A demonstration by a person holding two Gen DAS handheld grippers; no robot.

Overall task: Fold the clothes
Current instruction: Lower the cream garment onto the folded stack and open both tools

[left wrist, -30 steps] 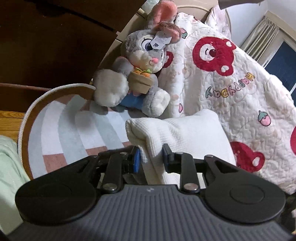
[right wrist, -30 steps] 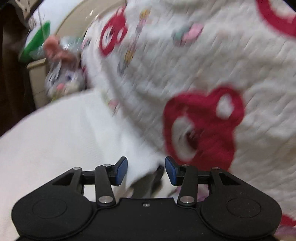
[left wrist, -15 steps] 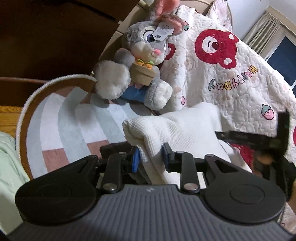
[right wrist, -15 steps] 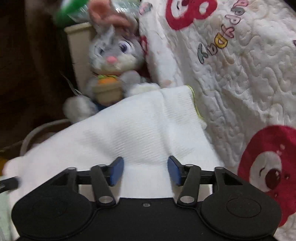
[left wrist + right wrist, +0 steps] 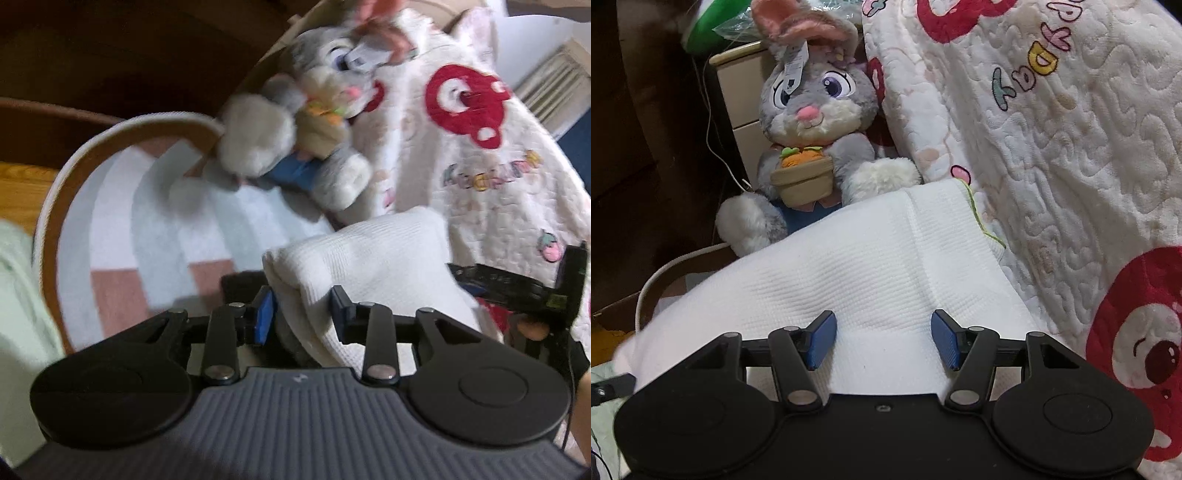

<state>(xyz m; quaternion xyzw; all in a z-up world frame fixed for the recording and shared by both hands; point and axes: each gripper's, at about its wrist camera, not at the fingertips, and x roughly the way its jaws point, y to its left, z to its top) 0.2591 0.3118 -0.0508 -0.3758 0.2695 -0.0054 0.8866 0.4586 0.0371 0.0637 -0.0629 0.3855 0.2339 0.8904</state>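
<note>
Pinching a bunched fold of the white waffle-knit garment (image 5: 369,258), the left gripper (image 5: 302,309) has its blue pads clamped right against the cloth. The right gripper (image 5: 882,338) is spread wide, jaws hovering over the flat top of the same garment, gripping nothing. The garment lies against the bear-print quilt (image 5: 1071,155), just in front of the plush bunny (image 5: 816,122). Only the left view catches the striped round rug (image 5: 147,221) below and the right gripper's body off to the side; only the right view gives a sharp look at the bunny's carrot pot (image 5: 803,177) and the cream drawer unit (image 5: 738,96) behind.
</note>
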